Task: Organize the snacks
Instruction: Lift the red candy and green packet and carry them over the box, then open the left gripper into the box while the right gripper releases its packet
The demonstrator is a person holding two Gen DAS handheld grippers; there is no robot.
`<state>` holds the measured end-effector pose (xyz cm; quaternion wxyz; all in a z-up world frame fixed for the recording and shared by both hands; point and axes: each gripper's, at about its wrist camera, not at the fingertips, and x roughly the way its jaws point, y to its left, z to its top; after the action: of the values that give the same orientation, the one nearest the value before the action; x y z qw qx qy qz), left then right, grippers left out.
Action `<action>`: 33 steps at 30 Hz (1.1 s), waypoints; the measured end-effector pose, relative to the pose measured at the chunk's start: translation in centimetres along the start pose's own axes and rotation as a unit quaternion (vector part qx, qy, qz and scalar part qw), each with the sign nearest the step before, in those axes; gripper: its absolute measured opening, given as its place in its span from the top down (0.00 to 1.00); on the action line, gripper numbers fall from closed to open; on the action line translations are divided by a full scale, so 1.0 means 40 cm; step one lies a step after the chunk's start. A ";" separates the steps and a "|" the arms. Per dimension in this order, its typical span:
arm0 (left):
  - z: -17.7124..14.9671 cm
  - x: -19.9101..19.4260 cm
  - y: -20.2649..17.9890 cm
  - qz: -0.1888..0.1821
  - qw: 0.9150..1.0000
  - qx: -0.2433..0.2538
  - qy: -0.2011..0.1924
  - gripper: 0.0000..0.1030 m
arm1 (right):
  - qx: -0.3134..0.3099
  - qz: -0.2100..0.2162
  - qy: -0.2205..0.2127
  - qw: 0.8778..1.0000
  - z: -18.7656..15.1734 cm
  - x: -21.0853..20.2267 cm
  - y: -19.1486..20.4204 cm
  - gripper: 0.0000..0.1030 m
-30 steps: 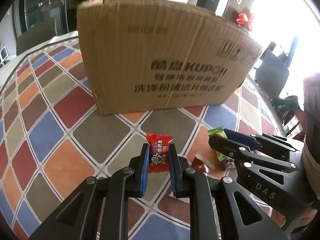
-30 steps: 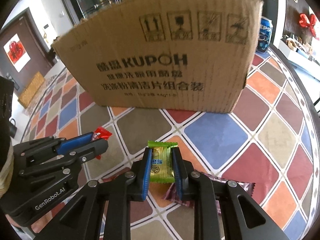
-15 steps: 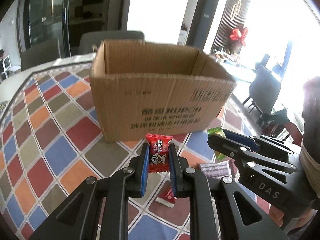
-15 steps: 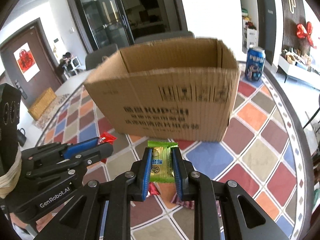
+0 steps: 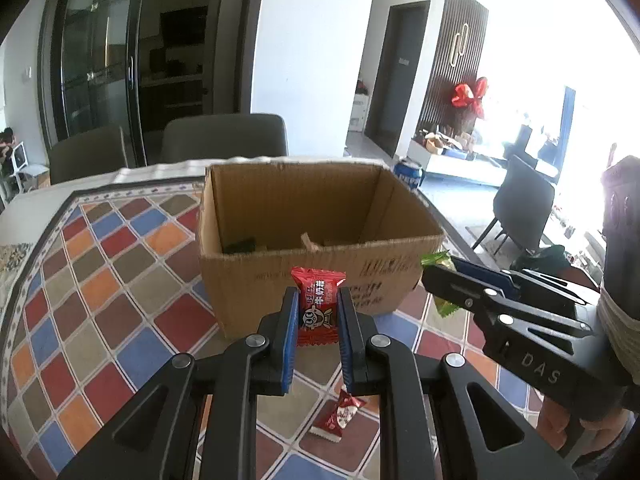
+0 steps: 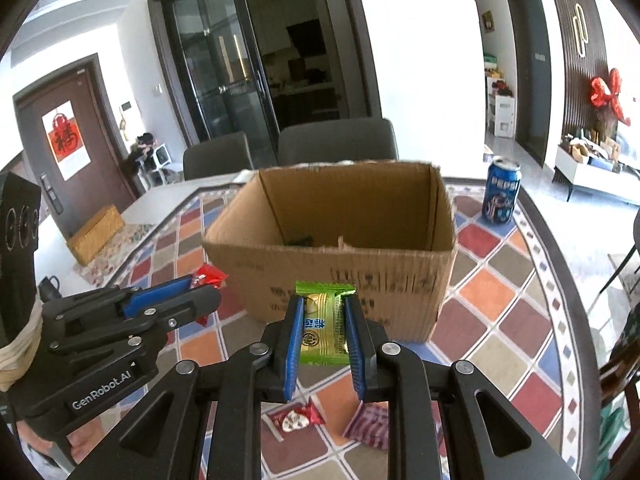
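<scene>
Snacks sit pinched in both tools above a patterned table [image 5: 92, 312]: the left hand-held gripper [image 5: 318, 312], its blue-lined black fingers [image 5: 289, 332] clenched on a glossy red candy wrapper [image 5: 318, 306] with crimped, zigzag ends, and the right hand-held gripper [image 6: 322, 330], closed on a shiny green-and-gold packet [image 6: 323, 328] of similar pillow shape. Both wrapped sweets are held upright in the air just short of the near wall of an open, corrugated cardboard box [image 5: 312, 284], whose brown face carries dark printed lettering too blurred to read. Inside the box, only a dark scrap and a raised cardboard edge show above the rim; the floor of it is otherwise hidden. On the table beneath the fingers lie a small red-and-white wrapped candy [image 6: 296, 419] and a crinkled maroon striped packet [image 6: 370, 426], both partly covered by the black frames. The table wears a cloth of coloured diamond tiles edged in white. A blue soda can [image 6: 500, 194] stands upright to the right of the box, apart from it. Grey upholstered chairs [image 6: 336, 144] sit beyond the table.
</scene>
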<state>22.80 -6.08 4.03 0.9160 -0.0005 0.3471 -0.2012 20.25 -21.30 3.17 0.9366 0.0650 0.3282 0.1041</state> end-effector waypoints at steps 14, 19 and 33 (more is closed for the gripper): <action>0.089 0.006 0.000 0.011 1.000 0.011 -0.020 0.81 | -0.006 -0.004 -0.025 1.000 0.089 -0.009 -0.008 0.79; 0.122 0.033 0.006 0.021 1.000 0.015 -0.018 0.81 | -0.007 -0.009 -0.019 1.000 0.116 0.016 -0.019 0.79; 0.177 0.146 0.044 0.022 1.000 -0.003 0.019 0.80 | -0.036 -0.039 0.009 0.999 0.175 0.115 -0.040 0.79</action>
<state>31.90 -7.60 5.46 0.9134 0.0083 0.3650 -0.1800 28.42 -22.13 5.53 0.9386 0.0177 0.3352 0.0793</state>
